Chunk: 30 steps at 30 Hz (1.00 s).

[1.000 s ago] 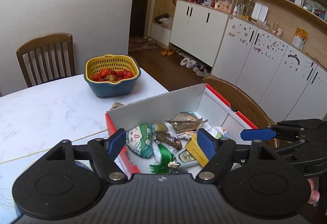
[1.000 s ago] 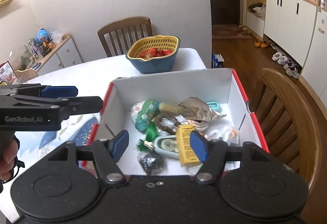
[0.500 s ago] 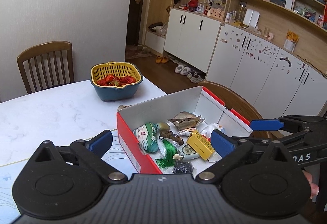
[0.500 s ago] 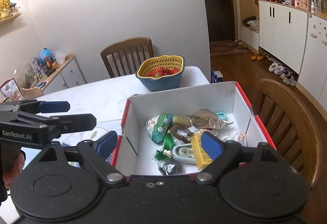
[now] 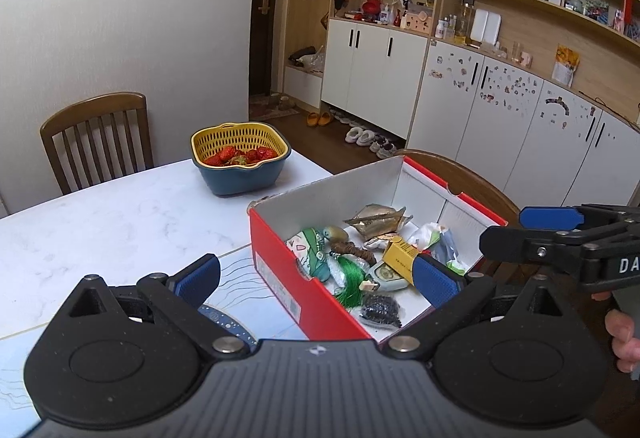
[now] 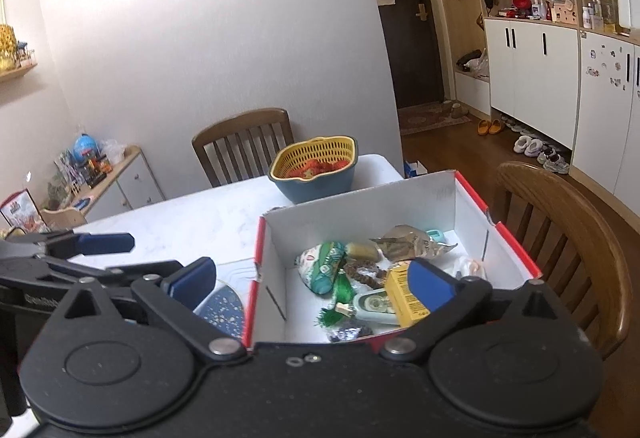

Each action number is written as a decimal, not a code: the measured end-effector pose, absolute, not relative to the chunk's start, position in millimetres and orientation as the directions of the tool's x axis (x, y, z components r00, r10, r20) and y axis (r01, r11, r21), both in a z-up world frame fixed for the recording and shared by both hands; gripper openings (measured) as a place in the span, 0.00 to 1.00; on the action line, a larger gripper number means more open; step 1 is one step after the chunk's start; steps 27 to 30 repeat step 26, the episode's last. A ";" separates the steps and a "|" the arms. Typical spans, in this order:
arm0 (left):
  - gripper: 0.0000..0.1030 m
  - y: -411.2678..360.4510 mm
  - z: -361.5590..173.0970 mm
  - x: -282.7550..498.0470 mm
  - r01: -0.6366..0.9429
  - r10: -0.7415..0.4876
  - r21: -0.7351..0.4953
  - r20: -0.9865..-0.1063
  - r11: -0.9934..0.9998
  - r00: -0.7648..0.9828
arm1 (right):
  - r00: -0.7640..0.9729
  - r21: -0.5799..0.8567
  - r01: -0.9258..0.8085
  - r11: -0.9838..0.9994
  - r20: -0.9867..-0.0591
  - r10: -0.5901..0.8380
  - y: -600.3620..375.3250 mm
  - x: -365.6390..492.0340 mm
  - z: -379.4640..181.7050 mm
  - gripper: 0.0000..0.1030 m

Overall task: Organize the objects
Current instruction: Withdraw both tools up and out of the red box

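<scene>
Both hand-held grippers, left [image 5: 316, 280] and right [image 6: 312, 280], have just been opening and stand wide, nothing between them. The red-and-white cardboard shoebox [image 5: 320, 304] of light trinkets sits at the bench's [image 5: 120, 222] near right corner. Judged light with flexing walls; grip its opposite rims.

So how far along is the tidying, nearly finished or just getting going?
Looks close to finished. Done: small things such as the yellow carton and green tassel already lie inside the red box. In hand: nothing; the left gripper and right gripper have just been opening, with no thing gripped. Left: apparently little; only the strawberry basket stands on the table.
</scene>
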<state>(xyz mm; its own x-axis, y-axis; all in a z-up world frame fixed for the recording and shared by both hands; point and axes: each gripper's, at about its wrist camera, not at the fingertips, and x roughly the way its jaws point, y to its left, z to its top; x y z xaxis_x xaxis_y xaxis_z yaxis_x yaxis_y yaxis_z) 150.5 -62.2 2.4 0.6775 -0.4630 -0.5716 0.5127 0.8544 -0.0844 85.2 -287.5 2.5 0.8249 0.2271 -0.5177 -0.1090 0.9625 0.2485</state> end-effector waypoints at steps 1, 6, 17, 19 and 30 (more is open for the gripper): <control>1.00 -60.4 1.8 149.7 0.515 -0.468 -0.089 -0.568 0.853 0.677 | 0.826 0.248 -0.106 0.963 -0.517 0.224 -286.1 83.5 2.6 0.99; 1.00 -55.2 -0.3 146.0 0.521 -0.479 -0.095 -0.557 0.848 0.678 | 0.833 0.243 -0.085 0.966 -0.515 0.203 -280.0 76.2 0.0 0.99; 1.00 -55.2 -6.6 142.2 0.533 -0.483 -0.089 -0.567 0.841 0.667 | 0.823 0.243 -0.063 0.968 -0.537 0.188 -273.8 69.0 -5.7 0.99; 1.00 -54.8 -7.7 142.8 0.536 -0.485 -0.092 -0.571 0.839 0.662 | 0.822 0.240 -0.062 0.969 -0.538 0.186 -273.3 68.0 -6.1 0.99; 1.00 -44.9 -12.3 146.5 0.525 -0.482 -0.105 -0.576 0.844 0.660 | 0.822 0.240 -0.063 0.969 -0.538 0.187 -273.4 67.5 -6.3 0.99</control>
